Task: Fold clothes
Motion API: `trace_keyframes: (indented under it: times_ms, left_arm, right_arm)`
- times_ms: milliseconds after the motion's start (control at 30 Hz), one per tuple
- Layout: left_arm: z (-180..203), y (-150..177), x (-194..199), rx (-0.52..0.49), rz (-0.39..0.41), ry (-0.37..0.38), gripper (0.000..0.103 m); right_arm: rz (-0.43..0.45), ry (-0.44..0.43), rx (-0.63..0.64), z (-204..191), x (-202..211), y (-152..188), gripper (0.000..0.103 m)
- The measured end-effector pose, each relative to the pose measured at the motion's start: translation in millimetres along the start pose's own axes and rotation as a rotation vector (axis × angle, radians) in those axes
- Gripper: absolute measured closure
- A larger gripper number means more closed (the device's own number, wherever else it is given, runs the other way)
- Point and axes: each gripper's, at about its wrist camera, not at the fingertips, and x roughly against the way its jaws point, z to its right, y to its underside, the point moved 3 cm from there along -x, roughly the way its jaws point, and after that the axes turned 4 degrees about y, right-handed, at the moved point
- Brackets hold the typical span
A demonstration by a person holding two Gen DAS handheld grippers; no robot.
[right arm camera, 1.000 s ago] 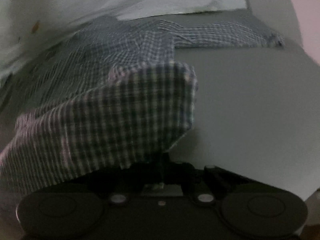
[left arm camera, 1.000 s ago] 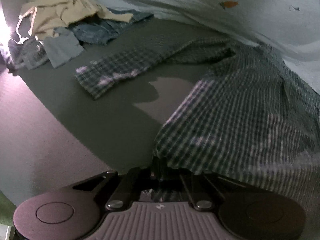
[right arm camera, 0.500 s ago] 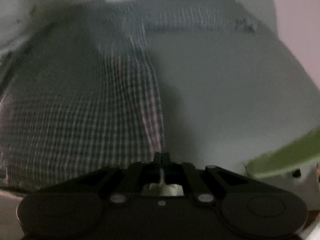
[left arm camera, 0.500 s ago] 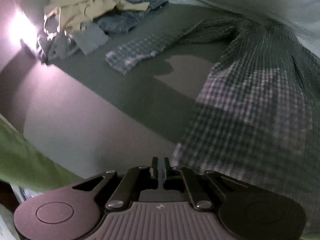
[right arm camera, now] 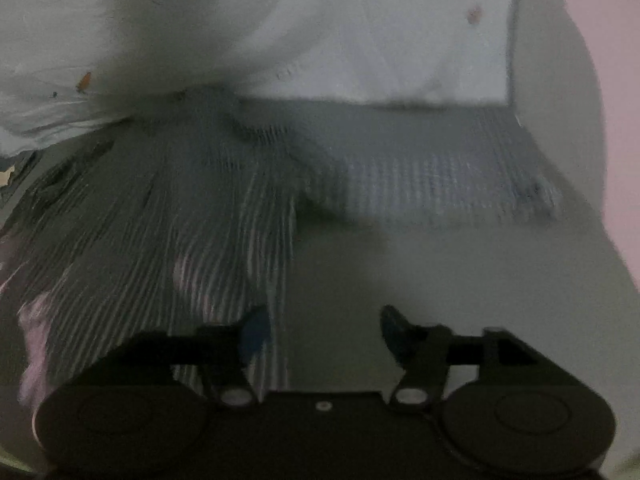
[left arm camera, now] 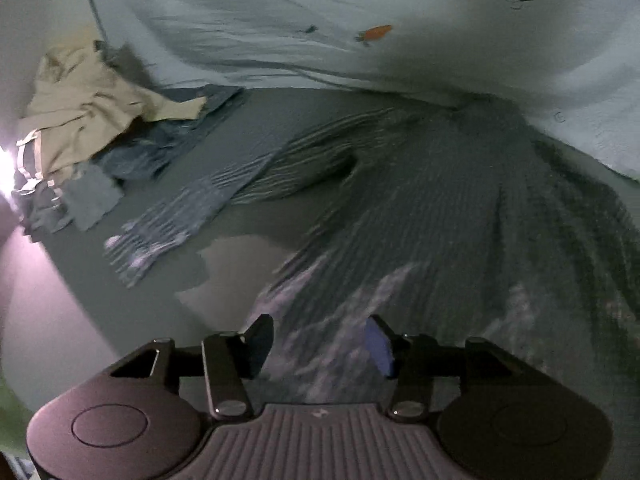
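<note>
Change vs 0.5 s ago: both grippers' jaws were pinched together then, on or at the shirt edge; now spread wide, cloth let go. Both views blurred w/ motion.
Left gripper (left arm camera: 320, 346): jaws wide apart, nothing between the pads; blue pad shows on the right finger. Sits over the near hem of the shirt.
Right gripper (right arm camera: 324, 334): jaws wide, empty. Left finger is over the shirt's right edge, right finger over bare bed surface.
Plaid shirt (left arm camera: 452, 216): lying spread on the grey bed surface (left arm camera: 168, 292), body running from the near edge back to the quilt. Contact w/ either gripper: can't tell, too blurred.
Left sleeve (left arm camera: 192, 216): stretched out to the left, cuff toward the clothes pile but apart from it.
Right sleeve (right arm camera: 452, 184): stretched out to the right, cuff near the bed's right edge.
Quilt (left arm camera: 360, 20): pale, small carrot prints, bunched along the back; shirt's collar end is right against it.
Clothes pile (left arm camera: 92, 120): back left corner; beige garment on top, blue denim-looking pieces under and beside it. Well apart from shirt body.
Light: dim, bright glare at far left of the left wrist view.
</note>
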Motion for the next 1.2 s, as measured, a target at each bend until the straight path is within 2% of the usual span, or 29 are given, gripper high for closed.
trace_keyframes:
  times_ms: [133, 200, 267, 400, 500, 567, 600, 700, 767, 800, 833, 867, 900, 933, 1000, 1133, 1200]
  left_arm:
    - [28, -24, -22, -0.030, 0.028, 0.022, 0.042]
    - [39, -36, -35, -0.046, 0.036, 0.042, 0.042]
    - [45, -58, -56, -0.061, 0.046, 0.103, 0.040]
    - [66, -116, -112, -0.187, 0.112, 0.244, 0.029]
    - [100, -174, -164, -0.330, 0.195, 0.338, 0.025]
    - [124, -209, -198, -0.388, 0.238, 0.387, 0.018]
    - [136, -226, -216, -0.411, 0.251, 0.413, 0.018]
    - [172, -265, -270, -0.441, 0.216, 0.496, 0.016]
    - [192, -276, -304, -0.444, 0.143, 0.561, 0.017]
    - [200, -279, -319, -0.437, 0.106, 0.590, 0.021]
    - [205, -277, -330, -0.417, 0.085, 0.591, 0.050]
    - [210, -275, -340, -0.397, 0.069, 0.586, 0.089]
    - [212, -270, -342, -0.380, 0.081, 0.552, 0.090]
    - [214, -267, -337, -0.370, 0.106, 0.543, 0.099]
    - [218, -262, -327, -0.370, 0.158, 0.517, 0.099]
    - [223, -273, -324, -0.401, 0.231, 0.438, 0.100]
    - [222, -286, -329, -0.381, 0.256, 0.399, 0.099]
  right_arm:
    - [0.051, -0.068, 0.036, -7, -51, -50, 0.033]
    - [0.066, -0.090, 0.026, -13, -77, -76, 0.033]
    - [0.073, -0.123, -0.006, -26, -103, -107, 0.033]
    - [0.088, -0.182, -0.057, -59, -168, -165, 0.032]
    - [0.078, -0.173, 0.046, -95, -230, -195, 0.030]
    - [0.061, -0.178, 0.119, -119, -267, -207, 0.030]
    - [0.055, -0.186, 0.130, -128, -283, -212, 0.030]
    - [0.033, -0.199, 0.119, -147, -323, -220, 0.030]
    - [0.036, -0.189, 0.109, -155, -337, -219, 0.034]
    - [0.057, -0.192, 0.111, -158, -338, -218, 0.057]
    - [0.067, -0.189, 0.100, -158, -337, -217, 0.084]
    - [0.075, -0.185, 0.086, -158, -335, -216, 0.089]
    - [0.083, -0.181, 0.072, -158, -333, -216, 0.097]
    - [0.094, -0.177, 0.076, -159, -331, -215, 0.101]
    - [0.110, -0.144, 0.118, -164, -329, -216, 0.101]
    - [0.188, -0.024, 0.271, -193, -331, -232, 0.102]
    - [0.209, -0.018, 0.263, -201, -336, -243, 0.102]
